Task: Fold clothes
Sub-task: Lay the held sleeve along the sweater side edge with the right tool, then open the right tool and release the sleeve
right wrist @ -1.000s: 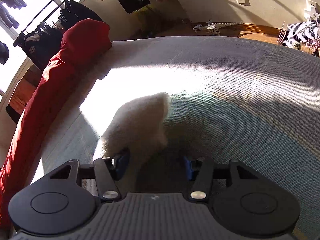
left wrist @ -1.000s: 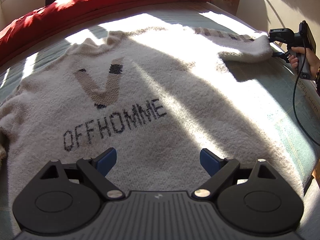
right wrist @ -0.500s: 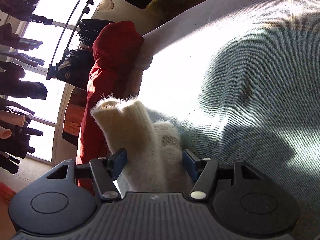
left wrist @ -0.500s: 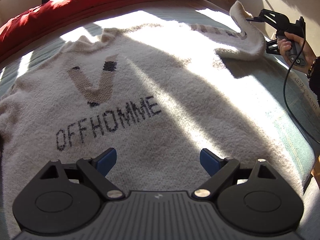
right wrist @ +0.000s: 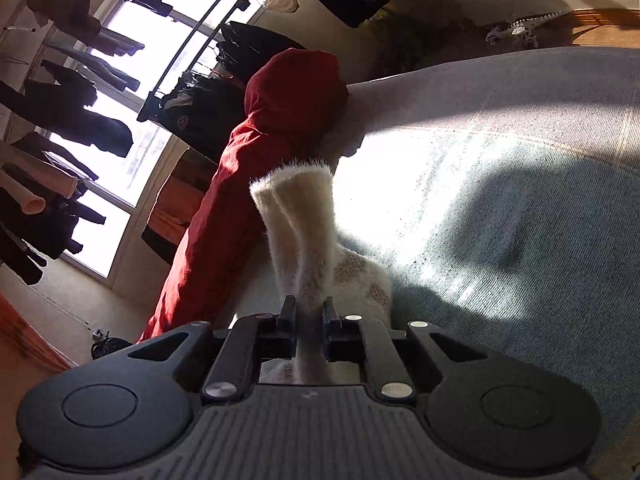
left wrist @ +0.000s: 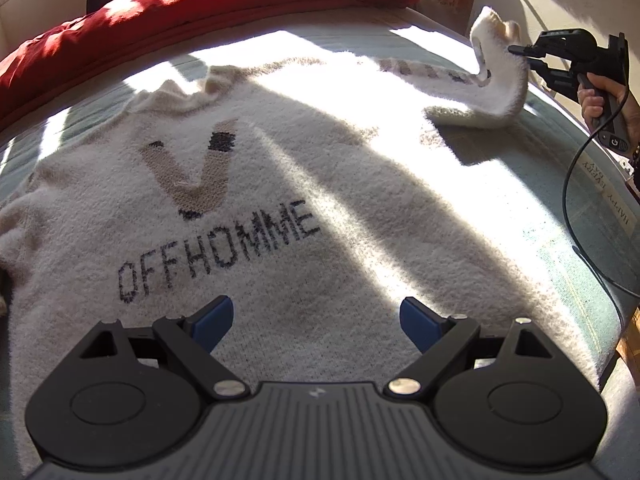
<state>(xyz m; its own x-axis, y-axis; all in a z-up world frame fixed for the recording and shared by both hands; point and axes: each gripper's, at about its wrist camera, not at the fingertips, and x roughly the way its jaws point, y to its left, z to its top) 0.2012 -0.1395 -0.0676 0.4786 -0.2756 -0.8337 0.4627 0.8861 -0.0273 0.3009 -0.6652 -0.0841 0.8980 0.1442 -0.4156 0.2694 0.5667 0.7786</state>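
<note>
Pale blue-grey woven bed cover (left wrist: 568, 248): spread over the whole work surface, streaked with sun and shadow. Long red quilted bolster (left wrist: 208, 4): lying along the far edge of the cover, before a bright window hung with dark garments (right wrist: 80, 92). Cream fuzzy knit sweater (left wrist: 248, 200): laid flat and face up on the cover, collar toward the bolster, with a tan V motif and the dark lettering OFFHOMME across the chest; its one visible sleeve (left wrist: 492, 80) runs out sideways, the end lifted clear of the cover and bent upward. Left gripper (left wrist: 316, 320): black with blue fingertips, spread wide apart and empty, hovering above the sweater's lower body. Right gripper (right wrist: 309, 322): held in a person's hand (left wrist: 608, 100) with a black cable trailing, fingers clamped tight on the sleeve just below its cuff (right wrist: 296, 192), which stands upright beyond them.
</note>
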